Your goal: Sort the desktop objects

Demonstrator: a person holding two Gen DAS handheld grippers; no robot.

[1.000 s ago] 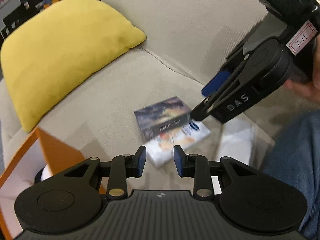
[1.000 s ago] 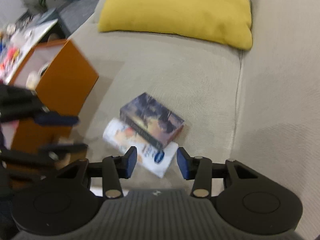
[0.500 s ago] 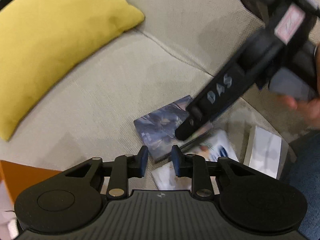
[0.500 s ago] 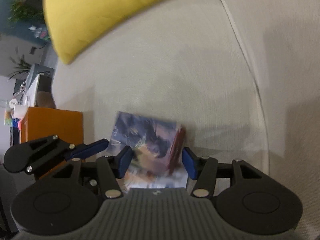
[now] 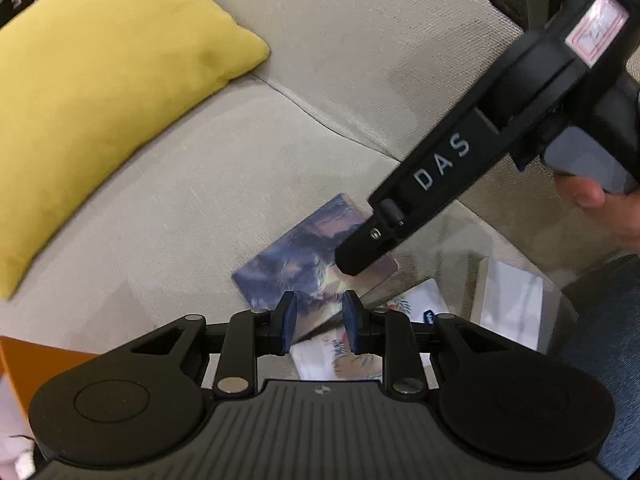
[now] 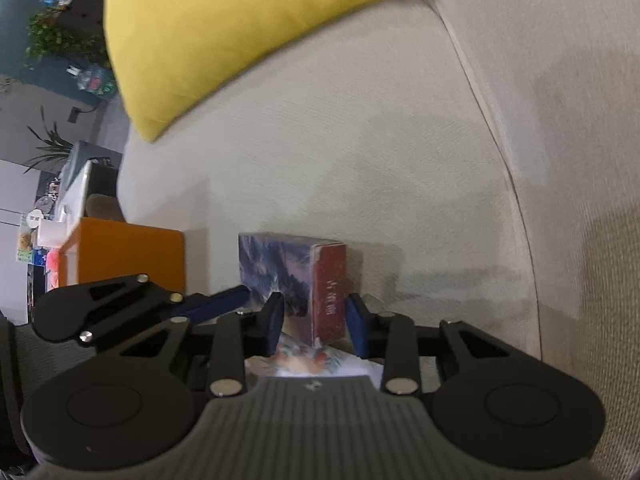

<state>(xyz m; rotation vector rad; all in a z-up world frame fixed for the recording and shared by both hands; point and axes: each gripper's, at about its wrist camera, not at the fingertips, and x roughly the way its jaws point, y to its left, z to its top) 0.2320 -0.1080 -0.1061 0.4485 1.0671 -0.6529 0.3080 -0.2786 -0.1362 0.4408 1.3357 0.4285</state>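
The book (image 6: 292, 280) lies on the sofa (image 6: 360, 160), between the right gripper (image 6: 314, 322) fingers, apart; left gripper (image 5: 318, 322) fingers hover apart.

We see even, soft indoor light in both views, fairly bright, with no hard glare. On the beige sofa (image 6: 360, 152) faint grey shadows spread beside the book (image 6: 292, 280), and a softer dark patch lies on the backrest to its right. In the left wrist view the shadow of the right hand-held gripper (image 5: 348, 264) falls across the book's cover. The yellow cushion (image 5: 100, 92) is smeared by motion blur along its edges in both views. Fisheye distortion bends the sofa seam, and the right wrist view's corners go black.
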